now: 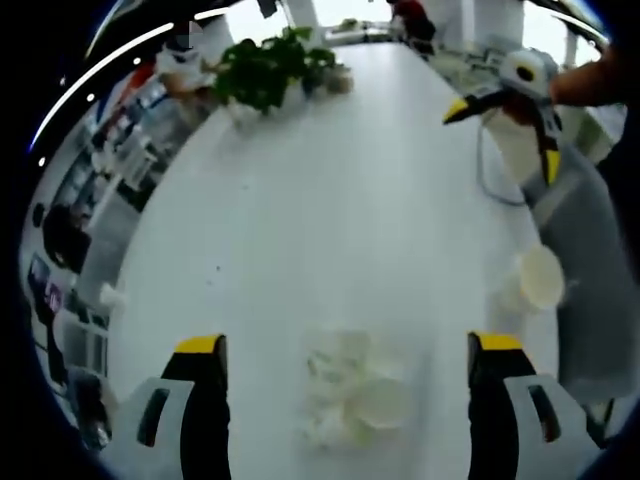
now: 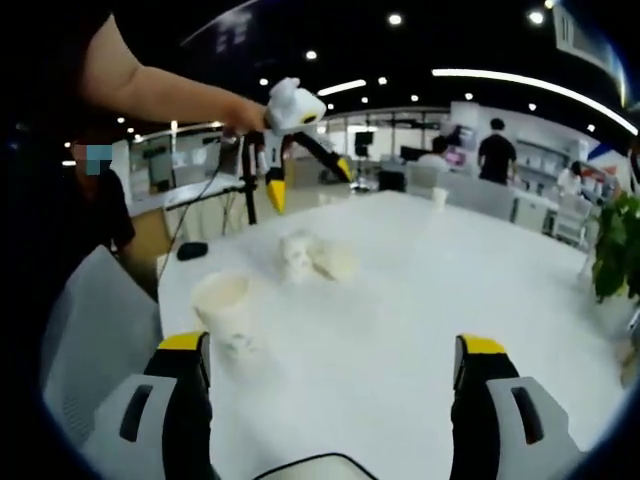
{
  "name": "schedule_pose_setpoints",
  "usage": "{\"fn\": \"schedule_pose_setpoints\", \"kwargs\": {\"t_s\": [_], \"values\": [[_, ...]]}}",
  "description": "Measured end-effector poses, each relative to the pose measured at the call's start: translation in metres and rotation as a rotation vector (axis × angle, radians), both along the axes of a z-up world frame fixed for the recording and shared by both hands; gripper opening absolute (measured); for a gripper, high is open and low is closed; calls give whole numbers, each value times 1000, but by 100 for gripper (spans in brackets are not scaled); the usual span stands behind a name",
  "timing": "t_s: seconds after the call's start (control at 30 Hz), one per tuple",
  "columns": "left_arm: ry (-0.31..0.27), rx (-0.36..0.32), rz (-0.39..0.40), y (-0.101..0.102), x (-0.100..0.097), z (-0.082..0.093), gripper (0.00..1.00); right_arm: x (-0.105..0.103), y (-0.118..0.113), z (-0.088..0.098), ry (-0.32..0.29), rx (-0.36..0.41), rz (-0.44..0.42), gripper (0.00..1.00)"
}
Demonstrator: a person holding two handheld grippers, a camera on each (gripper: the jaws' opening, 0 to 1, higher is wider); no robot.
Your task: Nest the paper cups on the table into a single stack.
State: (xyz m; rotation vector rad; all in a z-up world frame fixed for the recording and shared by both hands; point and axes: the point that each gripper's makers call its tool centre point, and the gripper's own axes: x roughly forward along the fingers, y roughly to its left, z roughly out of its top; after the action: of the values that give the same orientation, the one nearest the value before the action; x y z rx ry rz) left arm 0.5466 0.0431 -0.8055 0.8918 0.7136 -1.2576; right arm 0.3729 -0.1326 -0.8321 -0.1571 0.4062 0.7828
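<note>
The left gripper [image 1: 345, 365], jaws spread wide and empty, has the lying cups [image 1: 350, 390] right between its jaws, mouths pointing every way.

A leafy potted plant [image 1: 268, 68] at table's edge.

An open-plan office is shown: a long white worktop [image 2: 420, 290] is flanked by a potted plant [image 1: 268, 68], ceiling spotlights [image 2: 397, 19] are seen overhead, and desks and standing people [image 2: 495, 150] are glimpsed behind.
</note>
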Motion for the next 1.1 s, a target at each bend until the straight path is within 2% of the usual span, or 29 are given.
{"fn": "schedule_pose_setpoints", "kwargs": {"t_s": [0.1,0.37,0.47,0.63,0.73,0.8,1.0,1.1], "values": [[0,3,-7,-4,2,-2,100,1,-1,-2,5,2,-1,100],[18,37,-17,-7,12,-26,97,3,-3,-3,10,6,-2,100],[30,52,-5,-4,20,-39,93,5,-4,-3,9,8,-7,100],[51,117,17,2,28,-65,91,6,-6,-3,7,11,-18,100],[84,131,58,4,27,-73,88,5,-6,-3,9,23,-27,100],[92,129,55,1,25,-76,85,4,-6,-3,8,21,-31,100],[144,183,75,6,21,-94,77,3,-8,-5,6,15,-32,100],[143,189,77,6,23,-100,71,1,-7,-7,7,6,-26,100]]}}
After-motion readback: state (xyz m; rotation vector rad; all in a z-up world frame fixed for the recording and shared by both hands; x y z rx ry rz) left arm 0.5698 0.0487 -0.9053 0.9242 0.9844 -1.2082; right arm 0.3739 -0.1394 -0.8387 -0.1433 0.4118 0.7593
